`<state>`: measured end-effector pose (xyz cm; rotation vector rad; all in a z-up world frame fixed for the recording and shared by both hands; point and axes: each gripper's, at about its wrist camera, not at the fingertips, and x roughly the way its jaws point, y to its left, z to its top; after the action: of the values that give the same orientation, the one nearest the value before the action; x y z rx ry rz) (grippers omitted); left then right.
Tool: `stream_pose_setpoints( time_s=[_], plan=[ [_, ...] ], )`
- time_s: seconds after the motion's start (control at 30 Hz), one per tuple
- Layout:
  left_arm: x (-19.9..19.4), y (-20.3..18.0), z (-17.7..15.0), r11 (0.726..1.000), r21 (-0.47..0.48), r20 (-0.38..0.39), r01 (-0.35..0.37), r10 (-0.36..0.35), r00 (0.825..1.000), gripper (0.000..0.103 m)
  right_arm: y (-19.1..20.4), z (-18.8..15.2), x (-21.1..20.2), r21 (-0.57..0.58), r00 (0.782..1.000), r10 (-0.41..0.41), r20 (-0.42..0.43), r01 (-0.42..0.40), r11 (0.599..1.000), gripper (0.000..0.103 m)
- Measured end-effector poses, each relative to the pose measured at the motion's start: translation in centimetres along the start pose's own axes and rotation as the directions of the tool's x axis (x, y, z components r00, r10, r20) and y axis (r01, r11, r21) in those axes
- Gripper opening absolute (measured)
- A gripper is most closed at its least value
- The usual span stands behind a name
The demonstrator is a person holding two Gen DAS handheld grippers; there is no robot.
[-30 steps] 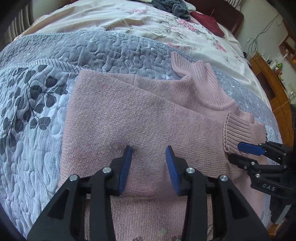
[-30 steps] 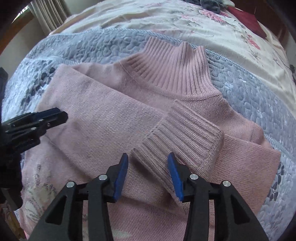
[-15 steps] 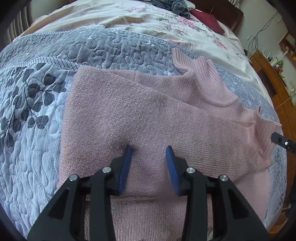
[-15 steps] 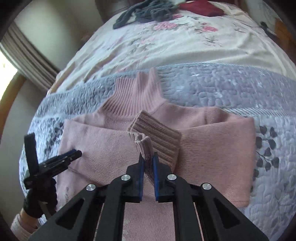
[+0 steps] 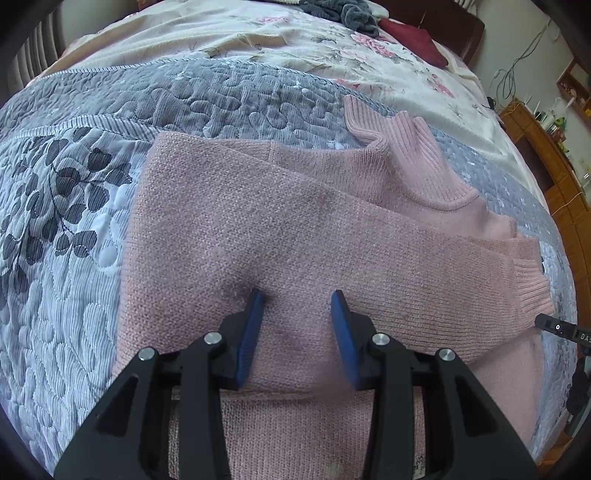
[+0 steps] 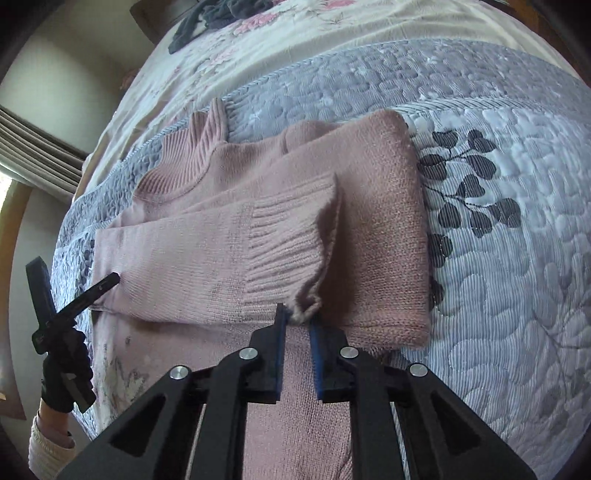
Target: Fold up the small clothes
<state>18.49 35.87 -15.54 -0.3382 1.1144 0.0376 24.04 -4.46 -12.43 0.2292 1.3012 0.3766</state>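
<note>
A pink knit sweater [image 5: 258, 229] lies flat on the grey quilt [image 5: 74, 258], its ribbed turtleneck [image 5: 406, 147] pointing away. My left gripper [image 5: 297, 306] hovers open over the sweater's body, nothing between its blue pads. One sleeve stretches across the chest toward the right, ending in the ribbed cuff [image 5: 528, 288]. My right gripper [image 6: 297, 321] is shut on the corner of that cuff [image 6: 291, 240] and holds it slightly lifted, with a shadow beneath. In the right wrist view the left gripper [image 6: 70, 284] stands open at the far left, held by a gloved hand [image 6: 62, 376].
Beyond the quilt lies a cream floral bedspread [image 5: 258, 40] with dark grey clothes [image 5: 354, 14] and a dark red cloth [image 5: 413, 40] on it. A wooden cabinet [image 5: 546, 158] stands right of the bed. Curtains [image 6: 33, 147] hang at the left.
My right gripper shut on the sleeve cuff and drew it across the sweater to the right, straightening the sleeve. My left gripper stayed open in the same spot.
</note>
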Motion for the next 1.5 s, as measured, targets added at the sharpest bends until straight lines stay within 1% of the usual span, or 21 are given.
stream_pose_setpoints(
  time_s=[0.03,0.07,0.1,0.17,0.27,0.33,0.4,0.5,0.53,0.6,0.73,0.87,0.93,1.0,1.03,1.1,1.17,1.23,1.33,1.4,1.5],
  plan=[
    [-0.1,0.0,0.0,1.000,0.001,-0.002,0.000,0.000,1.000,0.038,-0.2,0.1,-0.4,0.001,1.000,0.007,0.013,-0.007,1.000,0.017],
    [-0.4,-0.1,0.2,1.000,-0.004,-0.005,-0.002,0.001,1.000,0.038,-0.4,0.4,-0.8,0.003,1.000,0.007,0.026,-0.008,1.000,0.022],
    [-0.7,-0.2,0.3,1.000,-0.008,-0.003,0.001,-0.001,1.000,0.039,-0.6,0.8,-1.1,0.011,0.999,0.008,0.037,-0.008,1.000,0.035],
    [-1.5,-0.6,0.6,1.000,-0.003,0.018,0.005,-0.005,1.000,0.043,-1.0,2.0,-1.4,0.027,0.999,0.024,0.044,-0.025,0.999,0.048],
    [-1.4,-1.7,1.1,0.999,0.032,0.026,-0.014,0.013,1.000,0.045,-1.4,4.1,0.0,0.055,0.999,0.043,0.018,-0.044,0.997,0.048],
    [-0.6,-2.1,1.3,0.999,0.037,0.005,-0.013,0.013,1.000,0.045,-1.5,5.0,1.4,0.060,1.000,0.028,-0.009,-0.027,0.998,0.041],
    [0.0,-2.1,1.4,0.999,0.038,0.000,-0.026,0.026,1.000,0.045,-1.6,5.5,2.1,0.062,1.000,0.013,-0.019,-0.011,0.998,0.015],
    [0.3,-1.8,1.4,0.999,0.033,0.003,-0.018,0.018,1.000,0.046,-0.9,5.6,0.8,0.023,0.998,0.056,0.027,-0.057,0.998,0.010],
    [0.3,-1.6,1.3,0.999,0.033,0.005,-0.011,0.010,1.000,0.046,-0.6,5.5,0.0,0.005,0.997,0.063,0.047,-0.064,0.998,0.009],
    [0.4,-1.4,1.1,0.999,0.042,0.008,-0.007,0.007,1.000,0.046,-0.4,5.1,-0.7,-0.010,0.997,0.039,0.061,-0.038,0.999,0.009],
    [0.7,-1.7,0.9,0.998,0.062,0.011,-0.026,0.025,1.000,0.046,-1.6,4.7,1.4,0.002,0.999,-0.039,0.003,0.039,0.999,0.009],
    [1.0,-1.9,0.8,0.996,0.079,0.009,-0.043,0.042,0.999,0.046,-2.9,4.5,2.5,0.041,1.000,-0.004,0.000,0.004,0.999,0.008],
    [1.0,-1.9,0.9,0.996,0.083,0.006,-0.040,0.039,0.999,0.046,-2.8,4.5,2.4,0.031,1.000,-0.002,0.000,0.002,1.000,0.008],
    [1.0,-1.8,1.0,0.996,0.079,0.003,-0.031,0.031,1.000,0.046,-2.4,4.5,1.8,0.013,1.000,-0.014,0.003,0.014,1.000,0.014],
    [0.9,-1.7,1.0,0.997,0.074,0.002,-0.023,0.023,1.000,0.046,-2.1,4.6,1.2,0.003,1.000,-0.027,0.013,0.027,1.000,0.017],
    [0.4,-1.5,1.3,0.998,0.057,-0.004,-0.007,0.007,1.000,0.046,-1.2,4.8,-0.2,-0.036,0.996,-0.062,0.063,0.065,0.997,0.018],
    [-0.3,-1.6,1.8,0.999,0.047,0.001,0.013,-0.013,1.000,0.049,-0.3,5.6,-1.3,-0.065,0.995,-0.026,0.092,0.032,0.997,0.020],
    [-1.2,-2.2,3.0,0.998,0.060,0.031,0.015,-0.016,0.999,0.053,0.7,7.0,-1.4,-0.070,0.995,0.043,0.088,-0.037,0.997,0.023],
    [-1.7,-3.0,6.1,0.998,0.066,0.055,0.022,-0.026,0.998,0.059,2.8,9.7,-0.7,-0.093,0.994,0.079,0.077,-0.072,0.993,0.025],
    [-1.3,-3.3,8.5,0.998,0.039,0.059,0.039,-0.041,0.997,0.061,4.3,11.8,0.5,-0.110,0.994,0.084,0.065,-0.076,0.991,0.027],
    [0.6,-3.3,11.7,0.997,-0.024,0.033,0.072,-0.072,0.997,0.062,5.9,14.9,3.2,-0.102,0.992,0.121,0.025,-0.117,0.988,0.028]
  ],
)
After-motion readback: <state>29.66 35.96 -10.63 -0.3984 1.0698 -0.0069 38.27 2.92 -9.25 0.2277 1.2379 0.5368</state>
